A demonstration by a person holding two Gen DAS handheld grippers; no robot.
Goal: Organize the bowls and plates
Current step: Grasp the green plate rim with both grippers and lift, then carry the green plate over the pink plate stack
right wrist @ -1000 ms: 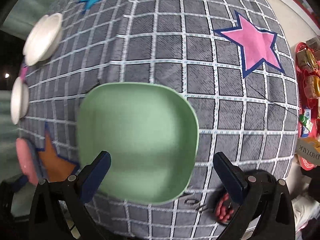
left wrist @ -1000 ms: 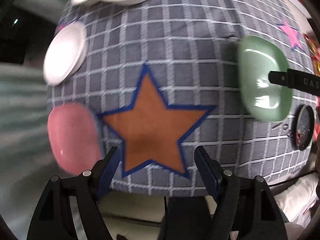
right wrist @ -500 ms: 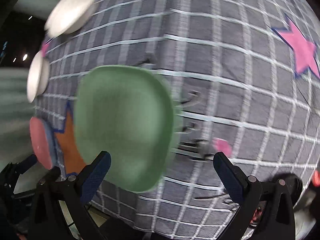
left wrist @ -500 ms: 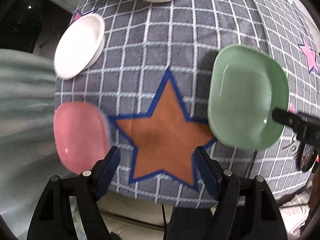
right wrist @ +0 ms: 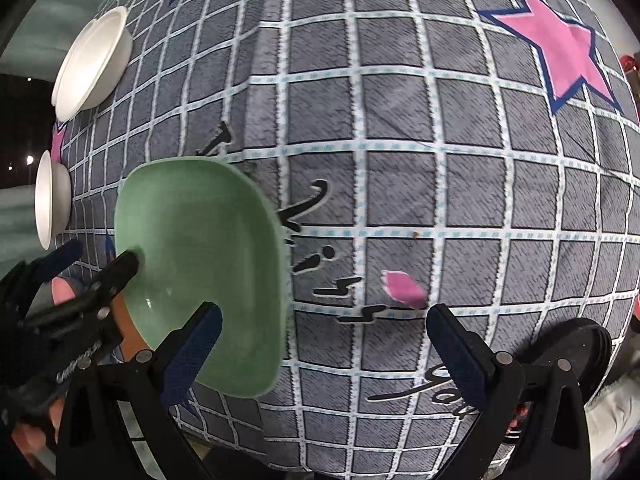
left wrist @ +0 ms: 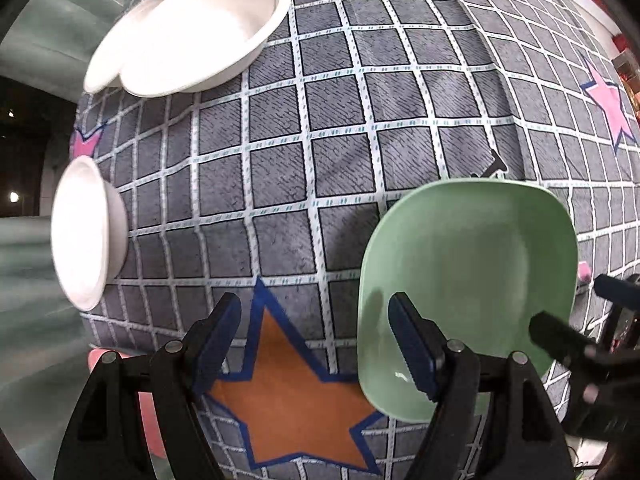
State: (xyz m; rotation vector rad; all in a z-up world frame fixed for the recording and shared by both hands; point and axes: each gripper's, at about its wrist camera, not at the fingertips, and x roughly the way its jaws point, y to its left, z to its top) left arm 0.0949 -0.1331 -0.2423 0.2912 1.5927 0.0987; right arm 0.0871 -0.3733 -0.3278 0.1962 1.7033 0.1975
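A green square plate (left wrist: 472, 280) lies on the grey checked tablecloth (left wrist: 340, 140); it also shows in the right wrist view (right wrist: 200, 264). My left gripper (left wrist: 316, 344) is open, its right finger (left wrist: 412, 344) over the plate's left part. My right gripper (right wrist: 320, 352) is open and empty, its left finger (right wrist: 192, 356) over the plate's near edge. A white bowl (left wrist: 208, 32) overlaps another white dish at the far left. A smaller white bowl (left wrist: 84, 232) sits at the left edge. A pink plate (left wrist: 96, 360) peeks out behind my left finger.
The cloth has an orange star (left wrist: 296, 396), pink stars (right wrist: 556, 44) and black lettering (right wrist: 316, 248). The table's left edge drops off beside the white bowls. A dark round object (right wrist: 576, 344) sits behind my right finger.
The green plate has moved left and toward the orange star. My left gripper has moved forward and right, up to the plate. The right gripper stays open by the plate's right side.
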